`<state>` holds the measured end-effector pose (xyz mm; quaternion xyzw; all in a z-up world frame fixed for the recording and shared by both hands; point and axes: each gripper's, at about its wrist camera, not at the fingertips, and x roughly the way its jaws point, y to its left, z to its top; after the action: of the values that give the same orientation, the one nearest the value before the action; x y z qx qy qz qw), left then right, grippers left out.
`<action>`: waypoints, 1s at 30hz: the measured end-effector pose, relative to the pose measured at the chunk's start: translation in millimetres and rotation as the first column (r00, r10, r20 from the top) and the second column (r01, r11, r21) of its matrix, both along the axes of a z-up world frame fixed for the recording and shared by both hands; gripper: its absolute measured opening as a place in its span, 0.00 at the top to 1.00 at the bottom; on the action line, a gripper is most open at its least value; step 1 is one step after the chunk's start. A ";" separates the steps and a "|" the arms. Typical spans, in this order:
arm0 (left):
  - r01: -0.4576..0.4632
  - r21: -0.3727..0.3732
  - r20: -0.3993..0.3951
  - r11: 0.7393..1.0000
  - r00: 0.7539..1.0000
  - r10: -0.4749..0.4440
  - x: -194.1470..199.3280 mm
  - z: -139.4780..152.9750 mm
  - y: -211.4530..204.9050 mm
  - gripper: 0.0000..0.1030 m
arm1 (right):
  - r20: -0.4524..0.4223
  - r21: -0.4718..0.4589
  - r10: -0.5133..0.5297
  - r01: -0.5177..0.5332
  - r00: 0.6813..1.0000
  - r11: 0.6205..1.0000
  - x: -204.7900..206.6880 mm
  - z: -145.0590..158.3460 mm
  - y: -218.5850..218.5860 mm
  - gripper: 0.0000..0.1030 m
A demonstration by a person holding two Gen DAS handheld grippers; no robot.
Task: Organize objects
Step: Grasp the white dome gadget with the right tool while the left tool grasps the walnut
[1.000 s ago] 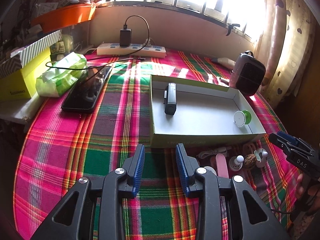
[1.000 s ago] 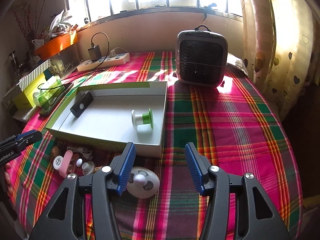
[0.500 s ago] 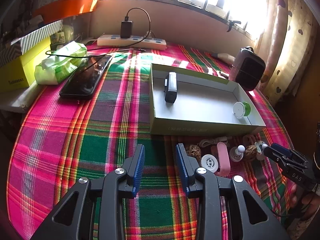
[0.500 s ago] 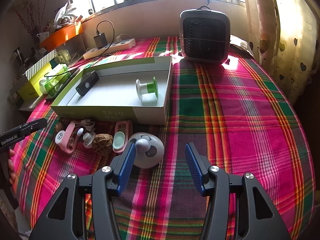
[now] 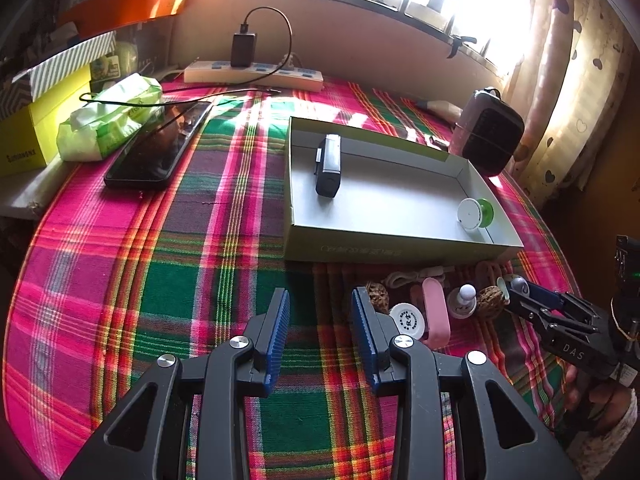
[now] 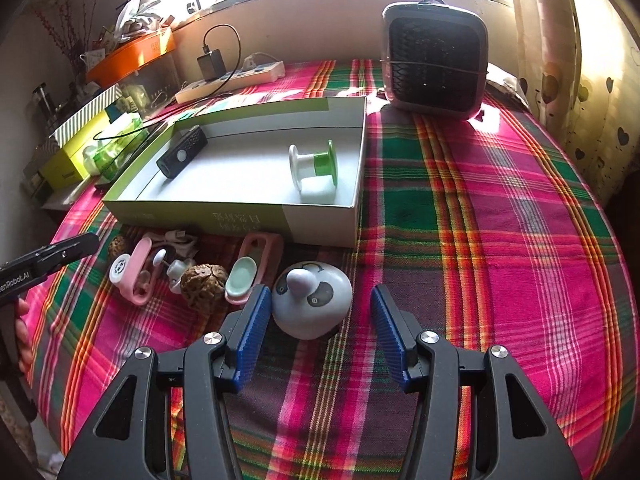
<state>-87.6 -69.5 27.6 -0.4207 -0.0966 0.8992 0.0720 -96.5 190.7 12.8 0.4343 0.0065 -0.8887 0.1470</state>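
Note:
A shallow white and green box (image 6: pixel 320 227) (image 5: pixel 384 250) lies on the plaid cloth and holds a black remote (image 6: pixel 182 152) (image 5: pixel 329 166) and a green and white spool (image 6: pixel 314 164) (image 5: pixel 475 213). Small items lie in front of it: a grey panda-faced dome (image 6: pixel 311 300), a walnut (image 6: pixel 203 285) (image 5: pixel 490 298), a pink clip with a pale green dish (image 6: pixel 250 270), a pink holder with a white disc (image 6: pixel 130 270) (image 5: pixel 434 314). My right gripper (image 6: pixel 316 312) is open, its jaws on either side of the dome. My left gripper (image 5: pixel 318 314) is open and empty over the cloth.
A small fan heater (image 6: pixel 436 60) (image 5: pixel 486 136) stands behind the box. A black tablet (image 5: pixel 158 148), a green wipes pack (image 5: pixel 110 118), a yellow box (image 5: pixel 36 136) and a power strip (image 5: pixel 254 74) sit at the left and back.
Both grippers have pulled back and lowered toward the small items in front of the box. The right gripper's jaws now flank the panda dome.

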 end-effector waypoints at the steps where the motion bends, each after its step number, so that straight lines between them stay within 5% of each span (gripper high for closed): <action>1: 0.000 0.001 0.001 1.000 1.000 0.000 -0.2 0.0 0.5 0.70 | -0.001 0.006 0.002 -0.002 1.000 1.000 -1.2 0.0 -1.1 0.49; 8: 0.012 0.006 0.002 1.000 1.000 -0.012 0.1 0.1 4.3 0.70 | -0.011 0.012 -0.005 0.005 1.000 1.000 -1.6 -0.4 -1.0 0.49; 11: 0.014 0.012 0.005 1.000 1.000 -0.014 -0.5 -0.3 4.3 0.70 | -0.014 0.012 -0.013 0.013 1.000 1.000 -1.0 0.3 0.4 0.58; 30: 0.049 0.040 0.010 0.998 0.999 -0.049 -2.8 -0.4 11.3 0.67 | -0.014 0.013 -0.035 0.036 0.999 0.999 4.4 1.2 6.3 0.58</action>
<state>-90.3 -58.2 27.2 -0.4264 -0.1045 0.8927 0.1016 -92.1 196.9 14.0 0.4291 0.0057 -0.8941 0.1283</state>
